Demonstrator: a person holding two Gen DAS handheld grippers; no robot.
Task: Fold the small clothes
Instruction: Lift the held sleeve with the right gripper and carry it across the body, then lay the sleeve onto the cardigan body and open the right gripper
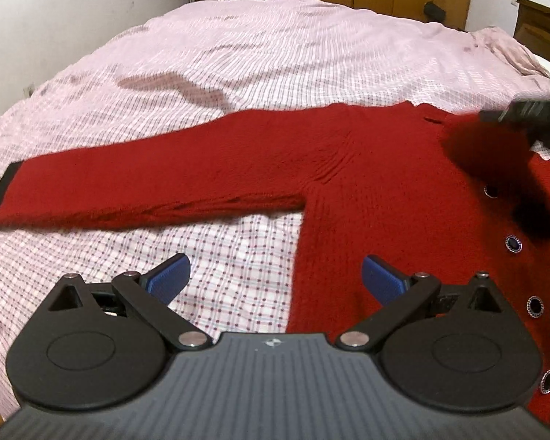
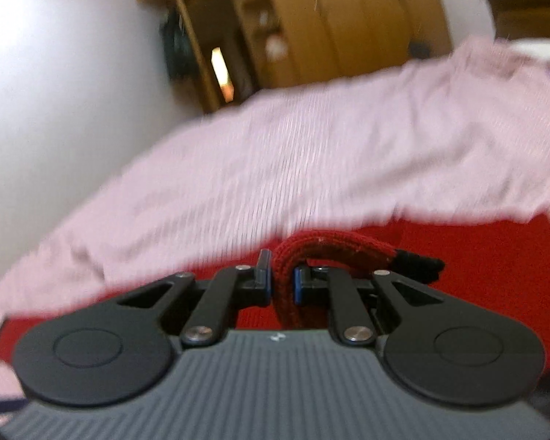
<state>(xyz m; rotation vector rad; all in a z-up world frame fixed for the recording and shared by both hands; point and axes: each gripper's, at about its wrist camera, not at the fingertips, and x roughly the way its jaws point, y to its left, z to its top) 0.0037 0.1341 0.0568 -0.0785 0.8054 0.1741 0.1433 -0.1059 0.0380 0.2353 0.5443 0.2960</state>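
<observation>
1. Red knit cardigan [image 1: 366, 183] lies front-up on the pink checked bedsheet [image 1: 256, 55], one sleeve [image 1: 128, 183] stretched flat, black cuff [image 1: 0, 194] at its end.
2. Row of dark round buttons [image 1: 513, 244] runs down the front.
3. Left gripper [image 1: 275, 282]: blue pads [image 1: 168, 278] spread wide, holding nothing, hovering over the cardigan's side edge and the sheet beside it.
4. Right gripper [image 2: 282, 286]: closed tight, pinching a fold of red sleeve [image 2: 319, 245] with a black cuff [image 2: 421, 266], lifted above the cardigan body [image 2: 476, 256].
5. Right view blurred; wooden wardrobe [image 2: 311, 18] behind the bed.
6. Left view shows the right gripper [image 1: 531, 117] as a dark blur over the neckline area.
</observation>
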